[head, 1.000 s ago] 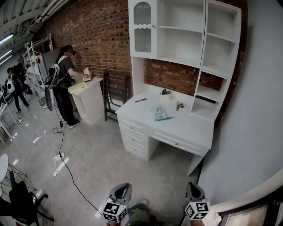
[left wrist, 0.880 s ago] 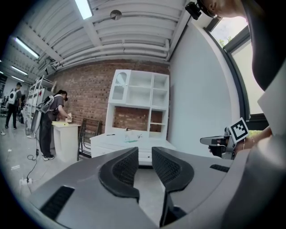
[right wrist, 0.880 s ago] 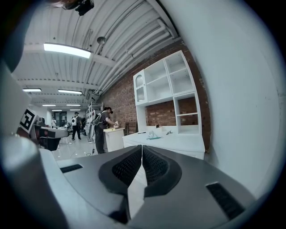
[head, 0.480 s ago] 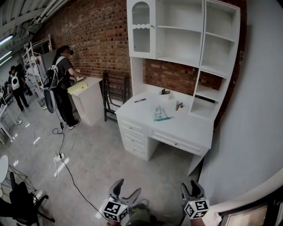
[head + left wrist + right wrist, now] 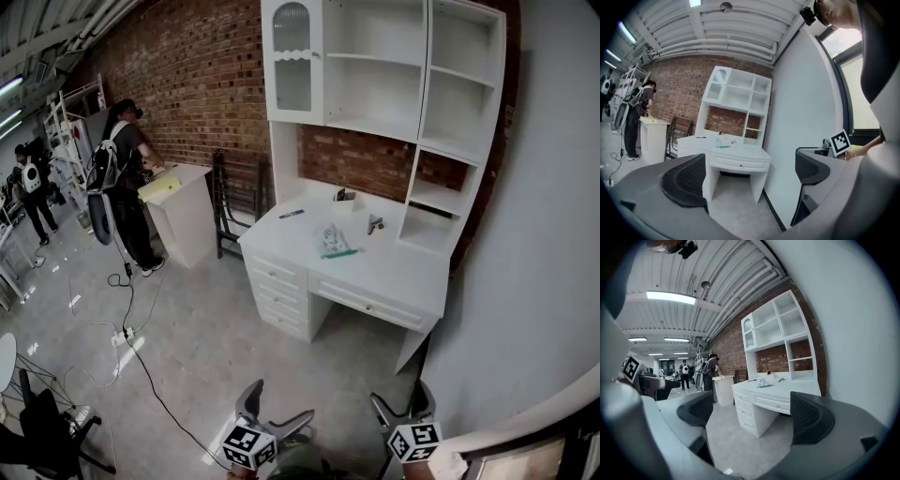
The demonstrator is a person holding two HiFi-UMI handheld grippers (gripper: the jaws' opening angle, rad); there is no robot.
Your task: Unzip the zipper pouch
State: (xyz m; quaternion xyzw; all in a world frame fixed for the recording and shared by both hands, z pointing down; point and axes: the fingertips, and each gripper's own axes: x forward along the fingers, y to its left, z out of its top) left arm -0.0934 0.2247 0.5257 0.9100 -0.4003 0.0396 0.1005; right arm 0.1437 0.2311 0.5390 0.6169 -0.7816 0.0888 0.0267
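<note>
**Both grippers released, pouch well ahead**

The left gripper (image 5: 277, 411) and right gripper (image 5: 401, 405) are held with jaws wide; these have just been opening, with nothing between them. The pouch (image 5: 333, 241) is seen well apart, ahead and between the two, neither plainly nearer, near the middle of the surface (image 5: 394, 272). Its long axis appears to run from back edge toward front edge; the zipper's direction cannot be told.

Head view looks down; all 3 views share the far desk (image 5: 375, 267).
</note>
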